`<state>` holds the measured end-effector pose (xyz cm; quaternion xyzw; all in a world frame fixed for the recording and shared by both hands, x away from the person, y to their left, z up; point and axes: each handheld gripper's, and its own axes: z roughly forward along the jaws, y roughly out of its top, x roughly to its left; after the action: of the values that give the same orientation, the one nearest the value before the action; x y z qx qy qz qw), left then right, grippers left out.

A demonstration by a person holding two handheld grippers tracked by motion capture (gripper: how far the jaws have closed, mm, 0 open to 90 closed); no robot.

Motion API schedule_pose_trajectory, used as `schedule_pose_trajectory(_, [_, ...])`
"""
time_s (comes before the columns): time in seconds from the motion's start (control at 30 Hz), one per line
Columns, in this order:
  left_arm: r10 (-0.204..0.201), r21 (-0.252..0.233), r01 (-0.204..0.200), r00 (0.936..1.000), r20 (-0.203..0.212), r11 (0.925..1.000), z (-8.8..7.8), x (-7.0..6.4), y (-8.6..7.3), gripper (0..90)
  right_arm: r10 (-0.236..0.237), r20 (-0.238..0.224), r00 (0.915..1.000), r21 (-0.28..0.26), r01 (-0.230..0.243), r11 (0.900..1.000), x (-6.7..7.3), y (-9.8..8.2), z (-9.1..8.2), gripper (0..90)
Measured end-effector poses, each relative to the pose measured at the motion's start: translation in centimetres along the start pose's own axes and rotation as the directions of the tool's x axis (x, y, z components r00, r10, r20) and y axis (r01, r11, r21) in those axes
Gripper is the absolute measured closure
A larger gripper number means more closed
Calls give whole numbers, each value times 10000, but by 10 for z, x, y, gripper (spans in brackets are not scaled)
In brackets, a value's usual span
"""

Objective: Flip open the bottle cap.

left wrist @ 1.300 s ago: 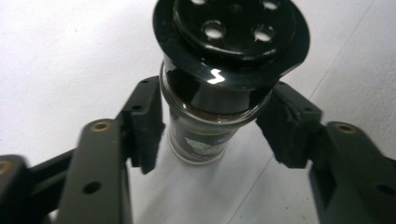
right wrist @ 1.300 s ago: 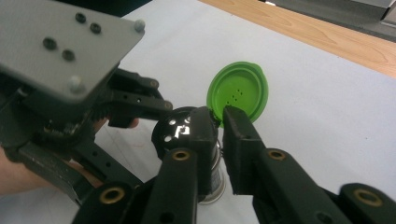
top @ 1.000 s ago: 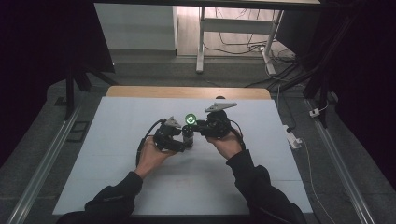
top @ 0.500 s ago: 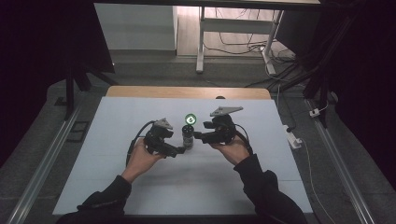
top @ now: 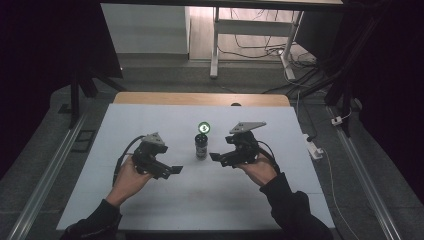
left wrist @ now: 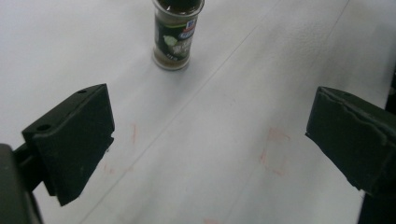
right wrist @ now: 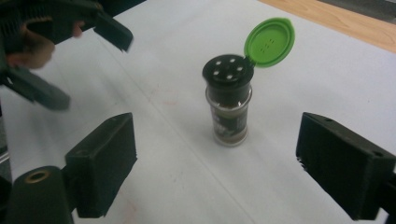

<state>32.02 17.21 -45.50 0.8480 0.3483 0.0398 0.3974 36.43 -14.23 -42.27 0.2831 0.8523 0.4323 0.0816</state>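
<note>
A dim lab or recording room: a white-topped table (top: 150,210) stands between metal floor rails (top: 45,187), with loose cables (top: 260,45) and a power strip (top: 314,148) on the grey floor and a white desk frame (top: 215,45) at the far side.

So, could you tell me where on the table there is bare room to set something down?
The table is bare behind the spice jar up to the wooden edge, and along the near edge between the forearms. It is crowded only in the middle, where the left gripper and right gripper, both open, flank the jar.
</note>
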Motion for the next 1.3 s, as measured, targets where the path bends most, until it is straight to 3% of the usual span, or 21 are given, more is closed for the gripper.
schedule_pose_trajectory(0.37, [-699, -778, 693, 9975, -40, 9946, -43, 2, -34, 23, 157, -21, 9999, -39, -157, 9999, 2, -24, -26, 41])
schedule_pose_trajectory(0.8, [-1068, -1253, 999, 9930, -503, 9871, -80, -8, -70, 21, 699, 621, 9956, -340, -679, 9971, -6, -64, -68, 0])
schedule_pose_trajectory(1.1, [-1643, -1697, 1480, 9826, -867, 9743, -100, -14, -108, 9, 1217, 1327, 9837, -518, -1157, 9919, -8, -97, -97, 0])
schedule_pose_trajectory(1.3, [-1664, -1600, 1482, 9802, -1076, 9759, -105, -19, -120, 8, 1566, 1791, 9713, -384, -1522, 9876, -12, -115, -109, 0])
